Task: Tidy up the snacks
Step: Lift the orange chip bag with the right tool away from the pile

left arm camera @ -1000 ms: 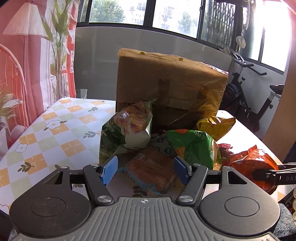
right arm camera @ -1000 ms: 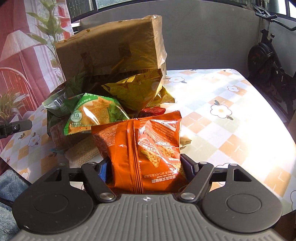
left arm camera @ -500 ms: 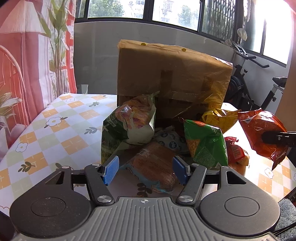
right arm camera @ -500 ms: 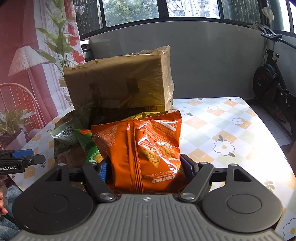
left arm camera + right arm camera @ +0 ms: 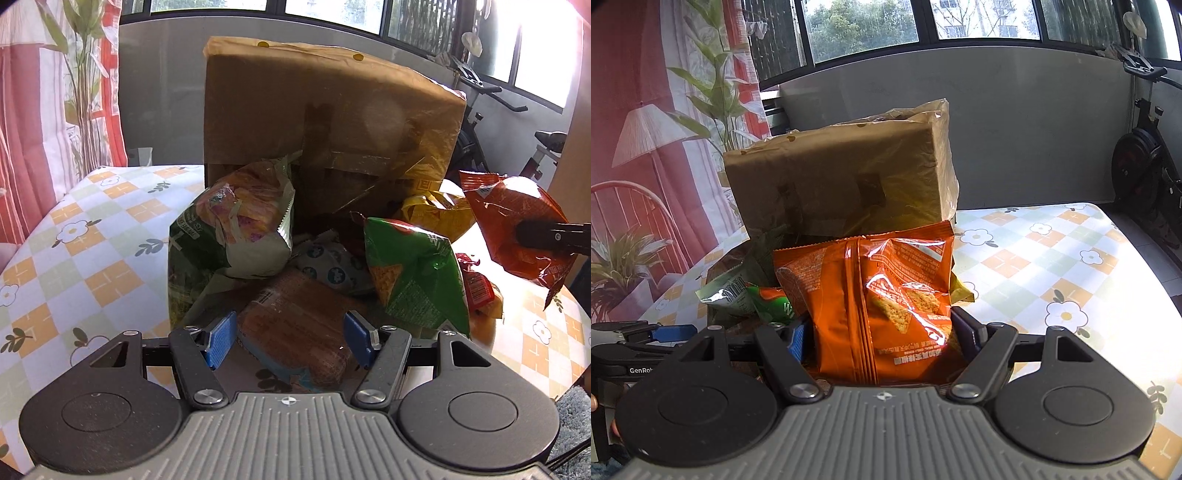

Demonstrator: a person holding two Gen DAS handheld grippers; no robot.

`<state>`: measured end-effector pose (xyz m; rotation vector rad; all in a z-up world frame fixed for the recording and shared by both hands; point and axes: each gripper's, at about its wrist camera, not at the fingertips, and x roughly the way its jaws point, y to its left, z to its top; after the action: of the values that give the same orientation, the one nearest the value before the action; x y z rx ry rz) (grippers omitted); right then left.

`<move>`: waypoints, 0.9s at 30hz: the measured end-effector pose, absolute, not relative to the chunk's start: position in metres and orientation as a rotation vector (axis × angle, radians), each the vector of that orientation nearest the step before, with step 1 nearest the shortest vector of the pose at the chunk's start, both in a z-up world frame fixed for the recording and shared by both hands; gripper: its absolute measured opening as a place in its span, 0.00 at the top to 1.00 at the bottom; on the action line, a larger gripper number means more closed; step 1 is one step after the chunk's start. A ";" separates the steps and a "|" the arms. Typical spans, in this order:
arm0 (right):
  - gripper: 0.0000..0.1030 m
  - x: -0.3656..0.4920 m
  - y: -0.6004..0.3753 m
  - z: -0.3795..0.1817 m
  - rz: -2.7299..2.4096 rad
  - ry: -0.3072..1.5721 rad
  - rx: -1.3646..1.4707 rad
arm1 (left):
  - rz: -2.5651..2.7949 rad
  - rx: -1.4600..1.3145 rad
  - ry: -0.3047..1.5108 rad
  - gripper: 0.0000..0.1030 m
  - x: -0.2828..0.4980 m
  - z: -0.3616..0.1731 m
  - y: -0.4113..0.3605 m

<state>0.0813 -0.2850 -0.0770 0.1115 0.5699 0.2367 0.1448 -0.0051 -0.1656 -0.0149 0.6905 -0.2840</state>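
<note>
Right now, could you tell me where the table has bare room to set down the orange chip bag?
Bare tablecloth lies right of the cardboard box, out to the table's far edge, and another open stretch lies left of the green bags. In front of the box it is crowded with heaped snack bags.

The orange chip bag (image 5: 882, 302) is glossy crinkled foil. Behind it, the brown box (image 5: 842, 192) looks like matt paper under shiny wrap; the tablecloth (image 5: 1052, 266) beneath is smooth.
</note>
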 end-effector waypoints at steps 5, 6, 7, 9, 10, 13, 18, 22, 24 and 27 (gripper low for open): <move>0.27 0.081 -0.285 -0.079 0.245 0.575 0.128 | -0.476 -0.031 0.718 0.45 0.135 -0.167 -0.023; 0.27 0.082 -0.285 -0.080 0.248 0.578 0.130 | -0.515 -0.030 0.721 0.46 0.133 -0.167 -0.027; 0.27 0.082 -0.284 -0.081 0.250 0.579 0.130 | -0.546 -0.026 0.724 0.46 0.133 -0.168 -0.031; 0.27 0.081 -0.283 -0.083 0.252 0.581 0.128 | -0.581 -0.007 0.742 0.47 0.134 -0.171 -0.040; 0.27 0.081 -0.283 -0.083 0.252 0.582 0.127 | -0.584 0.000 0.759 0.47 0.136 -0.174 -0.044; 0.27 0.080 -0.284 -0.086 0.248 0.588 0.134 | -0.561 -0.020 0.815 0.47 0.151 -0.185 -0.046; 0.27 0.080 -0.286 -0.086 0.246 0.589 0.139 | -0.536 -0.056 0.831 0.51 0.169 -0.196 -0.047; 0.27 0.081 -0.287 -0.087 0.242 0.590 0.143 | -0.523 0.025 0.798 0.51 0.172 -0.199 -0.060; 0.27 0.081 -0.286 -0.087 0.240 0.590 0.143 | -0.512 0.096 0.774 0.50 0.171 -0.199 -0.071; 0.27 0.082 -0.287 -0.088 0.235 0.593 0.142 | -0.508 0.168 0.751 0.49 0.171 -0.200 -0.081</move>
<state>0.0819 -0.2871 -0.0884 0.1423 0.5928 0.2347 0.1707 -0.0814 -0.1998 0.1678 0.7515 -0.5080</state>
